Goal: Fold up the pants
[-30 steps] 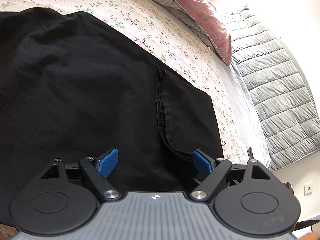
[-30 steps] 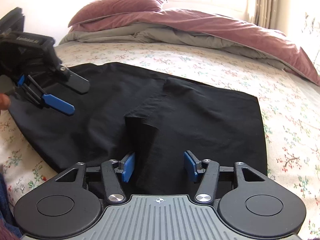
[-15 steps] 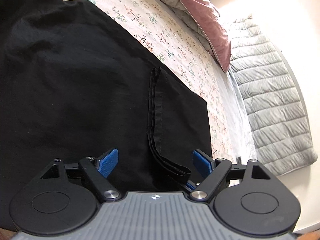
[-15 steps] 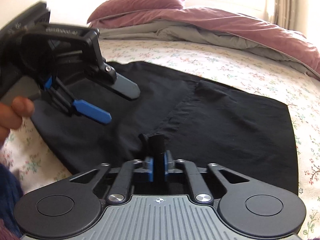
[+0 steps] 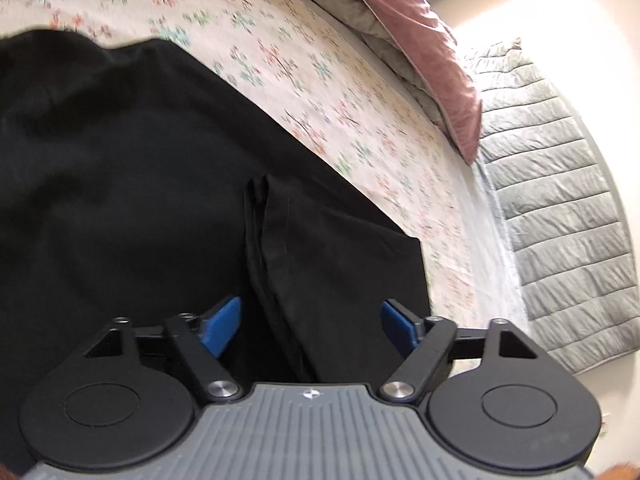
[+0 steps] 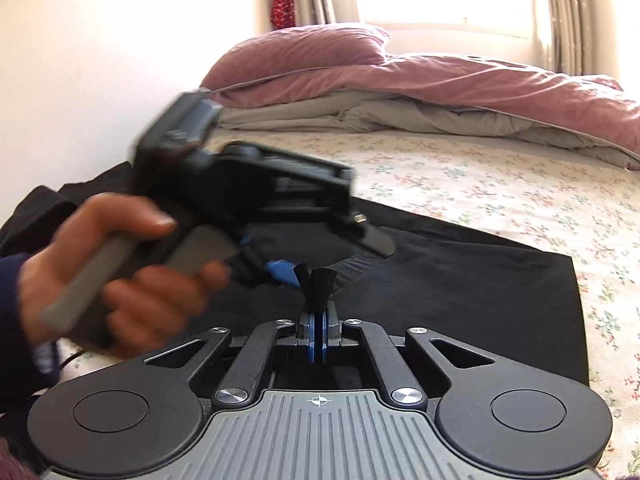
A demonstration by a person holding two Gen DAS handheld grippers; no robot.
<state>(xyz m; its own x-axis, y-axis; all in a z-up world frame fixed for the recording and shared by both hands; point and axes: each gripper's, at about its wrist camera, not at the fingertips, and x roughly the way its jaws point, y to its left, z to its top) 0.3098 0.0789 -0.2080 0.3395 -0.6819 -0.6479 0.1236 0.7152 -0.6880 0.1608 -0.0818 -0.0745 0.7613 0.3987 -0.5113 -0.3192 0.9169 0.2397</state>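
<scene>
Black pants (image 5: 120, 184) lie spread on the floral bedsheet (image 5: 320, 80), with a folded hem edge (image 5: 260, 248) running toward my left gripper. My left gripper (image 5: 310, 326) is open just above the pants, its blue pads on either side of that edge. In the right wrist view the pants (image 6: 480, 280) lie ahead, and my right gripper (image 6: 319, 334) is shut on a pinched fold of black cloth (image 6: 314, 280) that sticks up between the pads. The left gripper (image 6: 280, 272), held in a hand, is close at the left, blurred.
A mauve duvet and pillow (image 6: 400, 76) with grey bedding lie at the head of the bed. A grey quilted blanket (image 5: 560, 220) hangs beyond the bed's edge. A wall (image 6: 100, 60) is at the left, a window with curtains behind.
My right gripper closed on a fold of the pants and lifted it. My left gripper, still open, moved right and closer to the right gripper, over the hem edge.
</scene>
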